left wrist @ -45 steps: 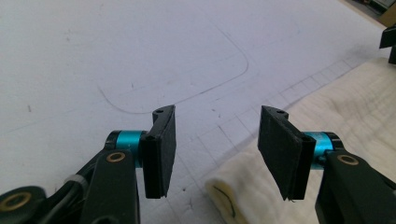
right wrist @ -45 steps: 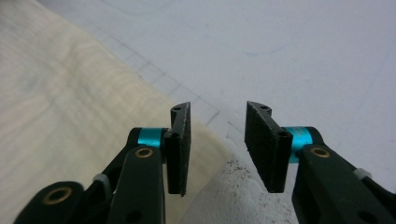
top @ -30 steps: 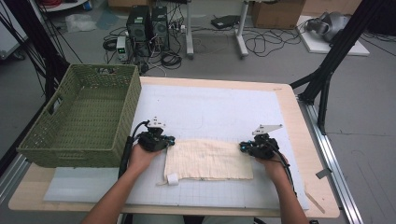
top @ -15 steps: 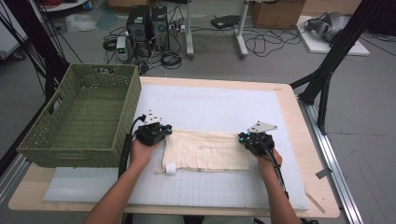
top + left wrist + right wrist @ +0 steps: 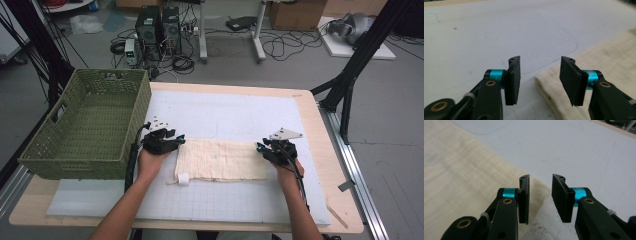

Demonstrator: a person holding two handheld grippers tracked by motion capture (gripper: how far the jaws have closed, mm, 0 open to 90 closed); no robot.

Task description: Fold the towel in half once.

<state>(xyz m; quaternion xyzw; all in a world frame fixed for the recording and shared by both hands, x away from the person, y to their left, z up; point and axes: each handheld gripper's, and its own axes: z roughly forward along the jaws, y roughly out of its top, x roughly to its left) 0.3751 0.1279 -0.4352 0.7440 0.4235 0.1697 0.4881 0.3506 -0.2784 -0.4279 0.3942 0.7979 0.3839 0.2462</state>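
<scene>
The green wicker basket [image 5: 85, 125] is empty; right of it, the left gripper [image 5: 176, 142] and right gripper [image 5: 261, 148], both parted and holding nothing, flank the folded cream cloth [image 5: 220, 160].

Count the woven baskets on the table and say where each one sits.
1. A green woven basket sits on the table's left side, beside the white mat, just left of the left gripper. Nothing suggests another is hidden.

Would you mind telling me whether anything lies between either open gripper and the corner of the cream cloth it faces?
Nothing visible does. The left gripper faces the cloth corner over bare white mat; the right gripper likewise.
</scene>
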